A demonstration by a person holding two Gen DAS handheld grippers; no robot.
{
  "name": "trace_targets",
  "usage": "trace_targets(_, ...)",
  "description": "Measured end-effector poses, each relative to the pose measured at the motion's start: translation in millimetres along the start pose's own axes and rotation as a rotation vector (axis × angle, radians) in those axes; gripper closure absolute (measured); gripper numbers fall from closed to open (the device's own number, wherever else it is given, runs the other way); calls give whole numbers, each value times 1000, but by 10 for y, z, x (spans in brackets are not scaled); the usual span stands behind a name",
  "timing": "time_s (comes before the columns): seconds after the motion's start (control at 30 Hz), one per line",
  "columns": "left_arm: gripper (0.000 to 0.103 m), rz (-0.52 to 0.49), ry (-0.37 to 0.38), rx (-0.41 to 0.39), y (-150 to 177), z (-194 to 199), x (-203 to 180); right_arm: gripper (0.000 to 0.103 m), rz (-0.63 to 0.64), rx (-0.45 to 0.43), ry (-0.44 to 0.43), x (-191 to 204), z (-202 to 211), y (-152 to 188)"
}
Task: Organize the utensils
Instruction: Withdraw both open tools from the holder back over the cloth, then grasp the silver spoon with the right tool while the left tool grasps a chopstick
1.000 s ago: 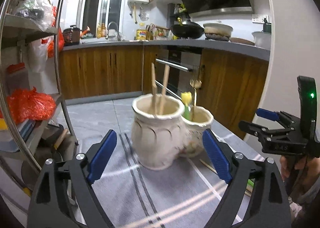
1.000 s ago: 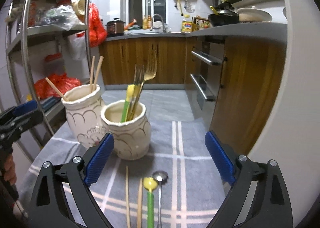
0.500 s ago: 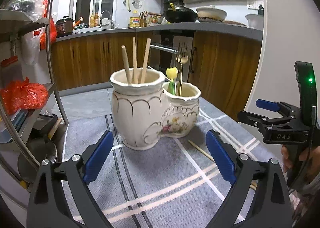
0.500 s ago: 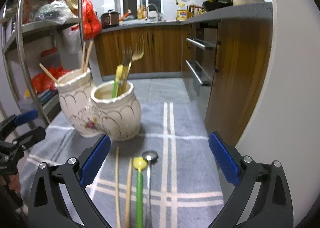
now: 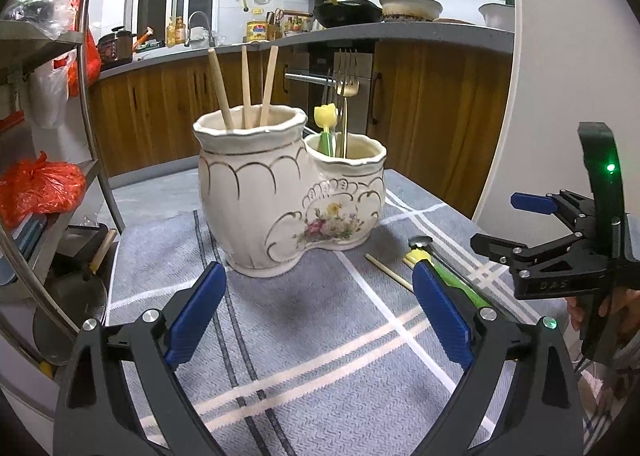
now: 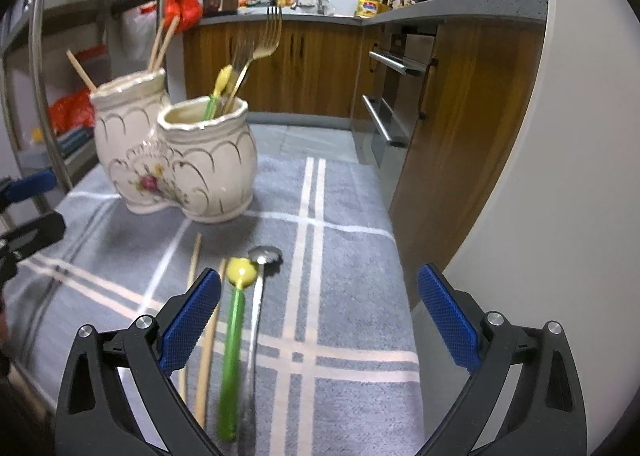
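Right gripper (image 6: 318, 314): we see it spread wide, nothing between the jaws.
Left gripper (image 5: 318, 314): likewise released, facing the ceramic holder (image 5: 290, 191).
Green spoon (image 6: 234, 352): lies on the grey cloth (image 6: 352, 256) just inside our right gripper's left finger, long axis running away toward the holder.
Metal spoon (image 6: 256, 320): beside it, blurred, probably parallel.
Nearer hand: the right.

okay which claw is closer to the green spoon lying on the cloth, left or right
Right. The right claw hangs open just above the green spoon, whose handle runs beside its left finger. The left claw faces the ceramic holder, with the spoon off to its right.
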State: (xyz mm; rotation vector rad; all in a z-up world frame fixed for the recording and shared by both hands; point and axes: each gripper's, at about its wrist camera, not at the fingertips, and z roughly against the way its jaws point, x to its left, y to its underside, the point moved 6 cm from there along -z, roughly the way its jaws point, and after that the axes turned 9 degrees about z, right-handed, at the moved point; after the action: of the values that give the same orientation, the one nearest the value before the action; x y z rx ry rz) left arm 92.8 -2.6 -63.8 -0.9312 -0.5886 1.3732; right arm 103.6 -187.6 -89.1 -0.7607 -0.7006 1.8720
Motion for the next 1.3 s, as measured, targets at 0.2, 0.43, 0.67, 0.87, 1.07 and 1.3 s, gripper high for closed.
trace_targets(0.2,10,-2,7,21,51,-27,-11,5,11,70,-8,51,-161,93)
trace_targets(0.43,10,-3,12,34,87,-56,-21,5,4,111,-25,66,-261,130)
trace_targets(0.67,10,-1,15,38,98,-64,-22,10,-2,102,-32,61,-274,60)
trace_targets(0.87,10,-1,18,44,112,-79,-13,35,7,137,-59,98,-354,83)
trace_targets(1.07,10,3,22,49,122,-89,-7,55,10,165,-118,174,-404,98)
trace_targets(1.3,10,10,35,66,139,-112,-40,80,-10,172,-213,260,-477,35)
